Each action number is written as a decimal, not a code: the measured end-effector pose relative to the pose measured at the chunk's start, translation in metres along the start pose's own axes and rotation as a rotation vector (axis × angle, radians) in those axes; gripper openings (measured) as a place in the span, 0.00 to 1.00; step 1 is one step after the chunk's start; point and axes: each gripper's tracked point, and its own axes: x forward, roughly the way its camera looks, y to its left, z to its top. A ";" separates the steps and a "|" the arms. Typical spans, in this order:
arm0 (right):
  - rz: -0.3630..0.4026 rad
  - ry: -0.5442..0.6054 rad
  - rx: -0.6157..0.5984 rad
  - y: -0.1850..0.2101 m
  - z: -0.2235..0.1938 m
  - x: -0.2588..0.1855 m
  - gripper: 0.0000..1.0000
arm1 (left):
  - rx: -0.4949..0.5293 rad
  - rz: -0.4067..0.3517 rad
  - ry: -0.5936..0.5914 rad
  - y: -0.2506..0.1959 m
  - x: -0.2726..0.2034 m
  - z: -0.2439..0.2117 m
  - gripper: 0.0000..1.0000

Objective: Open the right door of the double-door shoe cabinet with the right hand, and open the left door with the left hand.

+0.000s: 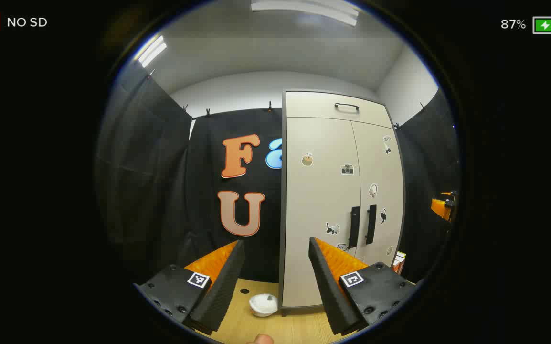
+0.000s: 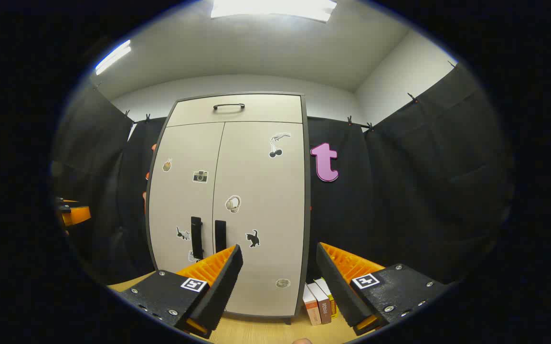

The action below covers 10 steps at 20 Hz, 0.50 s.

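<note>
Ahead of both my grippers, shoe cabinet (image 2: 237,205) upright against black cloth, well apart from fingers: pale doors, dark frame, small stickers. Left door (image 2: 187,200) and right door (image 2: 263,205) both shut, black vertical handles (image 2: 207,237) side by side at centre seam. Top drawer with dark handle (image 2: 228,106). Left gripper (image 1: 278,270) jaws spread, empty. Right gripper (image 2: 279,274) jaws spread, empty. Books (image 2: 318,301) at cabinet's right foot, white bowl (image 1: 263,304) on floor

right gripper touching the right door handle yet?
Apart. In the right gripper view the open right gripper sits well short of the cabinet; the right door handle stands on the door behind its left finger, with floor visible between.
</note>
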 end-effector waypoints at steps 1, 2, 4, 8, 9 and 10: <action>0.004 0.002 0.002 0.001 0.000 0.000 0.95 | -0.001 -0.001 -0.003 -0.001 0.000 0.002 0.81; 0.002 0.005 0.002 0.000 -0.001 0.000 0.95 | 0.002 -0.003 -0.007 -0.003 0.000 0.003 0.81; -0.004 0.007 0.000 -0.003 -0.003 -0.001 0.95 | 0.011 0.003 -0.014 -0.002 -0.002 0.005 0.80; -0.007 0.021 0.002 -0.003 -0.007 0.000 0.95 | 0.010 -0.010 -0.009 -0.007 -0.003 0.004 0.81; -0.006 0.023 0.001 -0.002 -0.008 0.001 0.95 | 0.012 -0.014 -0.008 -0.008 -0.003 0.004 0.81; -0.004 0.025 -0.001 -0.001 -0.009 0.001 0.95 | 0.014 -0.018 -0.006 -0.009 -0.003 0.003 0.81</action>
